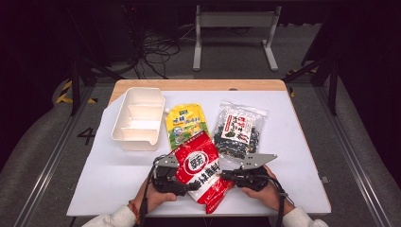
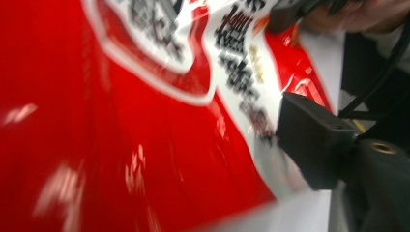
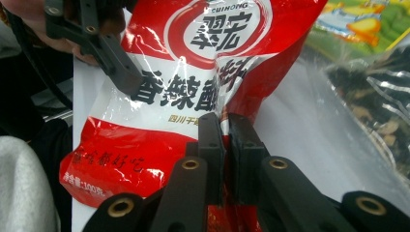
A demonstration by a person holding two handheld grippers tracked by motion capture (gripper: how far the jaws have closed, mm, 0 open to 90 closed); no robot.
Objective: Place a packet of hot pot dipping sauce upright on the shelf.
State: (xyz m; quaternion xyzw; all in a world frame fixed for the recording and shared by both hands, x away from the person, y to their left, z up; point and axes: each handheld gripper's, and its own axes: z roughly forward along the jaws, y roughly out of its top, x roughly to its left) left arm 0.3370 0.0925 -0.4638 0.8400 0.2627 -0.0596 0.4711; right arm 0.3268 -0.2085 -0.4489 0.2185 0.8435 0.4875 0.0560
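**Red snack bag: position and grip status**

Red snack bag [image 1: 201, 172] lies at the near edge of the white table [image 1: 302, 156], between the two hand-held grippers. Its upper end overlaps the lower part of the yellow-green pouch [image 1: 185, 124]. Its lower end reaches almost to the table's near edge. The bag carries a round emblem and large black characters on a white band.

Right gripper [image 1: 226, 176]: the jaws are closed and pinch a fold at the right edge of the red snack bag. In the right gripper view the two black pads [image 3: 211, 140] press together with the bag film [image 3: 183, 96] between them.

Left gripper [image 1: 193, 187]: it sits at the left side of the bag. In the right gripper view one of its jaws lies against the white band of the bag. The left gripper view is blurred; one jaw stands at the right, beside the edge of the bag [image 2: 145, 145]. The other jaw is out of the frame. The jaws stand apart and no clamping on the film is visible.

Other items on the table:
- White divided tray [image 1: 137, 118], at the far left, just beside the yellow-green pouch.
- Clear bag of dark snacks [image 1: 239, 128], to the right of the pouch, near the right gripper.

Both of the person's hands come in from the near edge.
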